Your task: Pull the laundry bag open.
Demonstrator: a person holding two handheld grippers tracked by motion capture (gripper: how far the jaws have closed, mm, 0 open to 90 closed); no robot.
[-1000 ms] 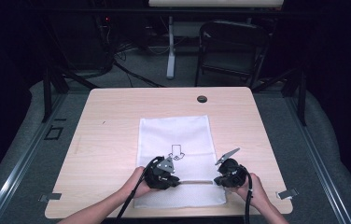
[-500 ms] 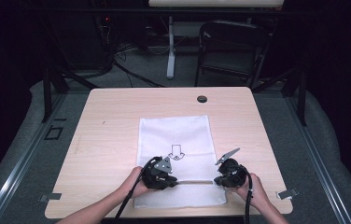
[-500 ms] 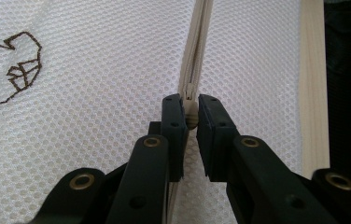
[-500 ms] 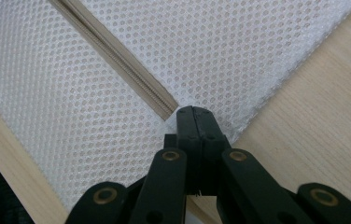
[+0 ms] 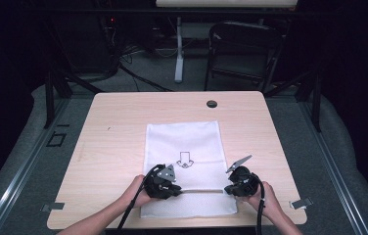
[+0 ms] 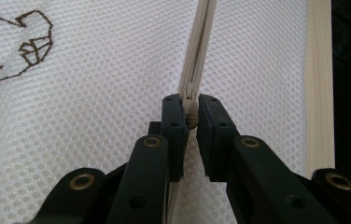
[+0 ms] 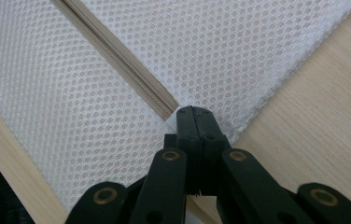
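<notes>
A white mesh bag point(image 5: 187, 166) lies flat on the near half of the wooden table point(image 5: 113, 132), a small arrow mark point(image 5: 185, 159) printed near its middle. A beige zipper point(image 5: 201, 190) runs across the bag's near end. The left gripper point(image 6: 190, 122) sits at the zipper's left part, its jaws closed on the zipper pull point(image 6: 191, 119), which shows pinched between the pads. The right gripper point(image 7: 196, 122) sits at the bag's right edge, its jaws pressed together on the fabric at the zipper's end. Both hands rest at the table's near edge, left hand point(image 5: 135, 193) and right hand point(image 5: 270, 198).
</notes>
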